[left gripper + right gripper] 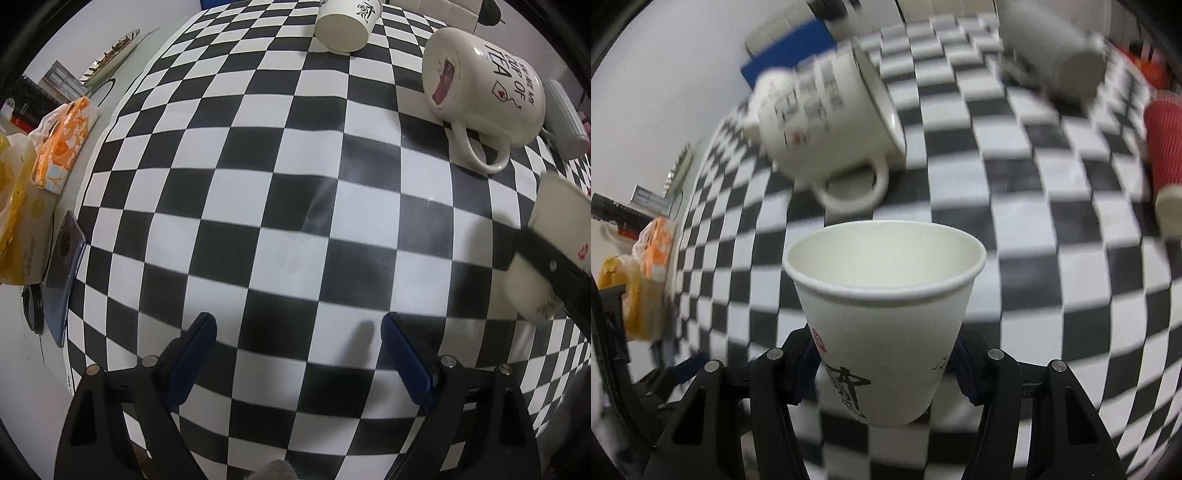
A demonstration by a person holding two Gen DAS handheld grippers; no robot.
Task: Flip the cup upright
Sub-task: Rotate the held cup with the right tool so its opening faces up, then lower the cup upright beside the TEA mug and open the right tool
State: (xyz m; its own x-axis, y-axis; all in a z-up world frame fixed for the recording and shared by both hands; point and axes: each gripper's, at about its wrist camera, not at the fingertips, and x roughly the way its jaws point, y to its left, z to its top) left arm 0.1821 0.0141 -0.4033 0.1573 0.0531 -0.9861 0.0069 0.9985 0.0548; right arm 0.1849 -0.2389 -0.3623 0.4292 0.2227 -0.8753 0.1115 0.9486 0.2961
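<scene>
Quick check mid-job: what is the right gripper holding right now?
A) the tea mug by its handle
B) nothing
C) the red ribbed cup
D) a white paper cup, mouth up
D: the right gripper is shut on the white paper cup, whose open rim faces up; the tea mug lies on its side on the checkered cloth.

mug (484, 88) on side | phone (62, 284) | red cup (1165, 147)

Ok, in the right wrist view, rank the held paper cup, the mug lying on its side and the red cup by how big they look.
1. Paper cup, largest, though it sits nearest the camera, in the right gripper.
2. Mug.
3. Red cup, partly cut off at the edge, so unsure.
</scene>
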